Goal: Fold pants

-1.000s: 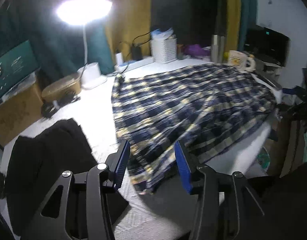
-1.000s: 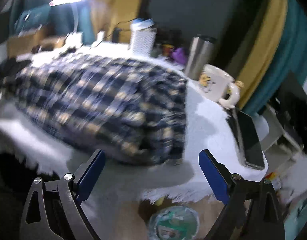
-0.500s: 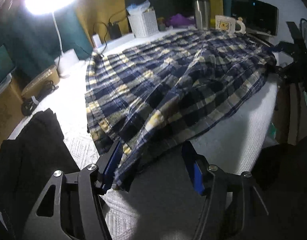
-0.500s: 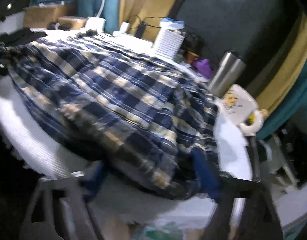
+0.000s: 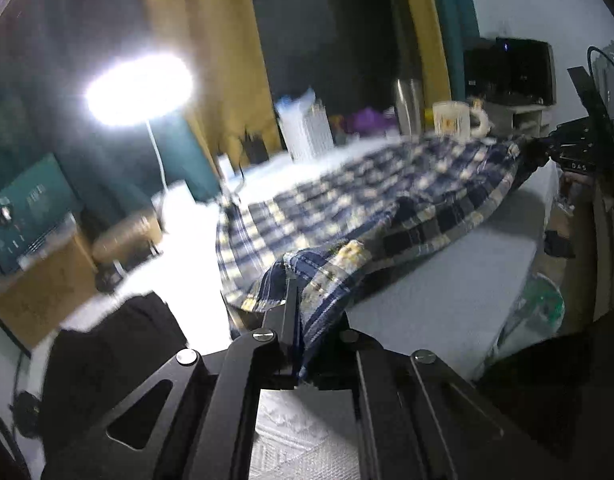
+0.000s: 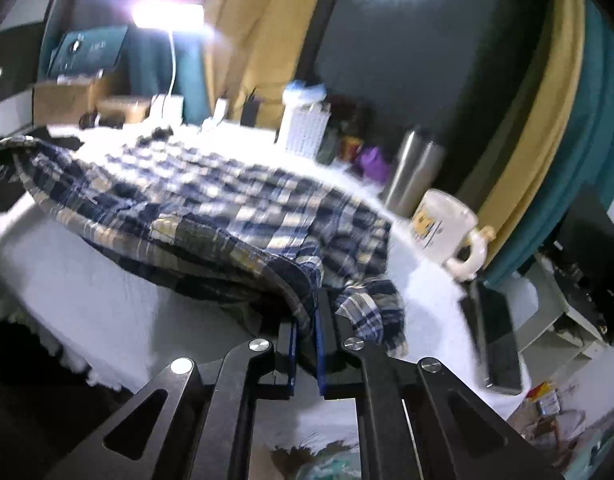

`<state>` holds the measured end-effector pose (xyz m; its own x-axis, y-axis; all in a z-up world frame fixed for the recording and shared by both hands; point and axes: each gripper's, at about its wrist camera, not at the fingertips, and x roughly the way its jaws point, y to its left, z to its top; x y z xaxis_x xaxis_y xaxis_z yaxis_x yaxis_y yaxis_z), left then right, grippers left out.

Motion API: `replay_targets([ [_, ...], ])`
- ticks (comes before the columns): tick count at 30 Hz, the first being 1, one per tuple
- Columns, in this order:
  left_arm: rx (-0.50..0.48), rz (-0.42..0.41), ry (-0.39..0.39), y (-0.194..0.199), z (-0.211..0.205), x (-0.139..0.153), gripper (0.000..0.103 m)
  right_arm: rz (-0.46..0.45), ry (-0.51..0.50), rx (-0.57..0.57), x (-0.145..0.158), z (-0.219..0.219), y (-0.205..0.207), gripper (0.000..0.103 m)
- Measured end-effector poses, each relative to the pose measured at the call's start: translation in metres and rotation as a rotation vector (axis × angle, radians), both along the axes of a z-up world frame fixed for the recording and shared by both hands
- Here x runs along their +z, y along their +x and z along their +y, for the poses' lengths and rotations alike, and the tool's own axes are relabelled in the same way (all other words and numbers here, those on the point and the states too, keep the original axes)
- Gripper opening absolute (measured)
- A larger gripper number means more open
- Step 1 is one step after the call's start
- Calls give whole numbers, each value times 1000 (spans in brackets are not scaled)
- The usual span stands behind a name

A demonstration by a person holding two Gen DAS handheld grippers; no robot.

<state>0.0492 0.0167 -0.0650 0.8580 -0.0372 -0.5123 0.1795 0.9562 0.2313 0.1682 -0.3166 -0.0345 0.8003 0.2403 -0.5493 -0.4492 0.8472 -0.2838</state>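
Blue, white and yellow plaid pants (image 5: 371, 192) lie spread over a white-covered table (image 5: 459, 280). My left gripper (image 5: 295, 312) is shut on the near left edge of the pants, and the cloth rises from the table into its fingers. In the right wrist view the same pants (image 6: 211, 200) stretch away to the left. My right gripper (image 6: 307, 332) is shut on the near right edge, with a fold of plaid pinched between its blue pads. Far right in the left wrist view, the right gripper (image 5: 547, 152) holds the other end lifted.
A black garment (image 5: 119, 352) lies left of my left gripper. Along the back stand a bright lamp (image 5: 139, 88), a white basket (image 6: 307, 128), a steel tumbler (image 6: 415, 172) and a white mug (image 6: 447, 232). A dark flat device (image 6: 495, 344) lies near the table's right edge.
Both grippers went from open around the pants' near edge to shut on it. Both have since lifted the cloth off the table.
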Motion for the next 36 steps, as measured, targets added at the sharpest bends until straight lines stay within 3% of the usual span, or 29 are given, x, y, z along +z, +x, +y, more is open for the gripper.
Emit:
replay_targets([
  [6, 11, -76, -28, -15, -2, 36, 3, -57, 73, -17, 28, -10, -12, 5],
  [21, -26, -162, -84, -46, -19, 95, 3, -147, 224, -86, 66, -33, -35, 5],
  [36, 3, -141, -69, 14, -1, 100, 3, -151, 240, -83, 86, -15, 20, 5],
])
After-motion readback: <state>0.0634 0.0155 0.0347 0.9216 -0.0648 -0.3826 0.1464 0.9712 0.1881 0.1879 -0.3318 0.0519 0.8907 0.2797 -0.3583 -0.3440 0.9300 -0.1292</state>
